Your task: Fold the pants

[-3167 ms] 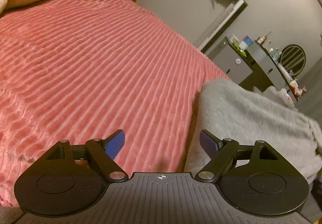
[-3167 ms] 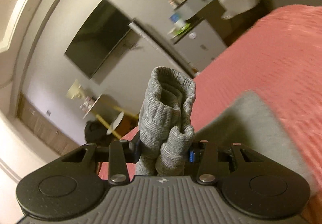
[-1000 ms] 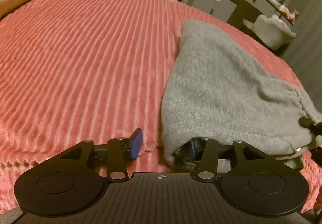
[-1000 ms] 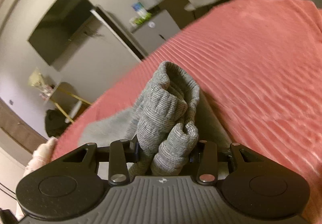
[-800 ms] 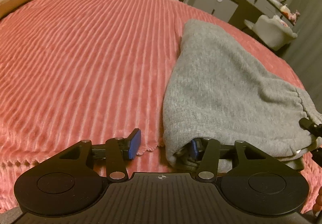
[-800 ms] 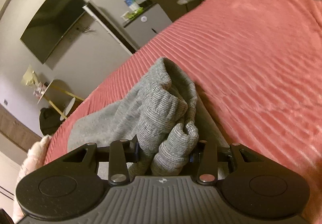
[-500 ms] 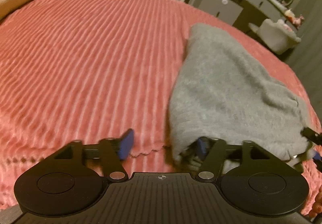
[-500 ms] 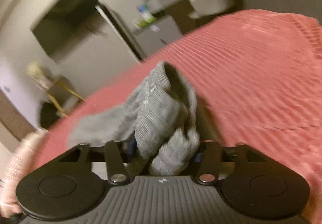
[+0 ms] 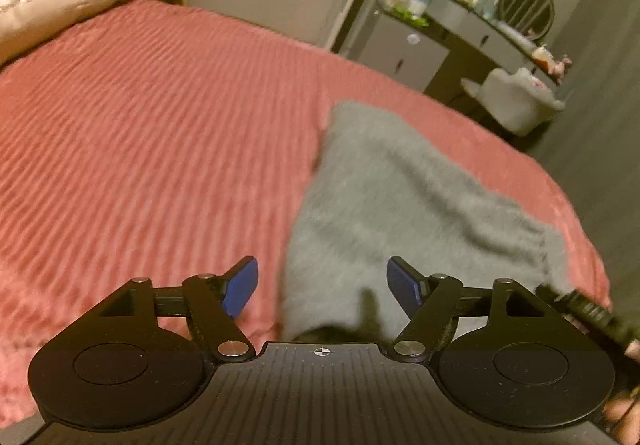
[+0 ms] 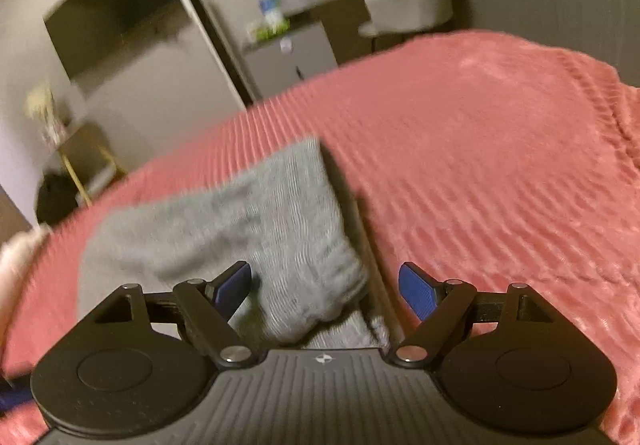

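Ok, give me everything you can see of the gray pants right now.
The gray pants are a soft knit, lying folded into a compact, roughly wedge-shaped bundle on the ribbed pink bedspread. The surface is slightly rumpled; both views are blurred, so finer detail is unclear. In the right wrist view a rolled edge sits on top nearest the camera, over a lower layer. The left gripper and right gripper have just been opening, and both straddle the near edge with their pads clear of the fabric.
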A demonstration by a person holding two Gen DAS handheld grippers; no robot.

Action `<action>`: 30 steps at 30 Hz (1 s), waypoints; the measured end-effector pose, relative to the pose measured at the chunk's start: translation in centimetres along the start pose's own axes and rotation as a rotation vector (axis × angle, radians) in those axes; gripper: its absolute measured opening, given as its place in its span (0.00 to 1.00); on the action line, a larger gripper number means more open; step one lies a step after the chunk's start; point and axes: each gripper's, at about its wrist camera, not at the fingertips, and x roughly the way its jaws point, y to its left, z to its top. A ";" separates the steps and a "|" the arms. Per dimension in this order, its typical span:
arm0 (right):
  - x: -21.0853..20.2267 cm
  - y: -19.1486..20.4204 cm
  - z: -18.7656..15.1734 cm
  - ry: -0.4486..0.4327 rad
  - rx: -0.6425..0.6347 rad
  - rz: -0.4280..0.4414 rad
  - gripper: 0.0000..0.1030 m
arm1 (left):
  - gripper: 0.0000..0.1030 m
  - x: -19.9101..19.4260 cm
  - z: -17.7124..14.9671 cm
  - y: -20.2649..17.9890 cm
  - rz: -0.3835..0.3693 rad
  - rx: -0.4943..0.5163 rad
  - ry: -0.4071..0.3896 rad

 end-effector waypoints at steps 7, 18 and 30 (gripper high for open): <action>0.5 -1.4 -0.1 0.025 0.104 0.042 0.82 | 0.83 6.3 -2.2 -2.4 0.102 0.203 0.154; -2.0 -0.8 0.2 -0.159 0.051 0.084 0.83 | 1.00 6.8 -3.1 -2.6 0.181 0.203 0.114; 0.3 -1.6 0.0 -0.032 0.097 0.134 0.55 | 1.00 7.0 -3.2 -2.5 0.183 0.182 0.114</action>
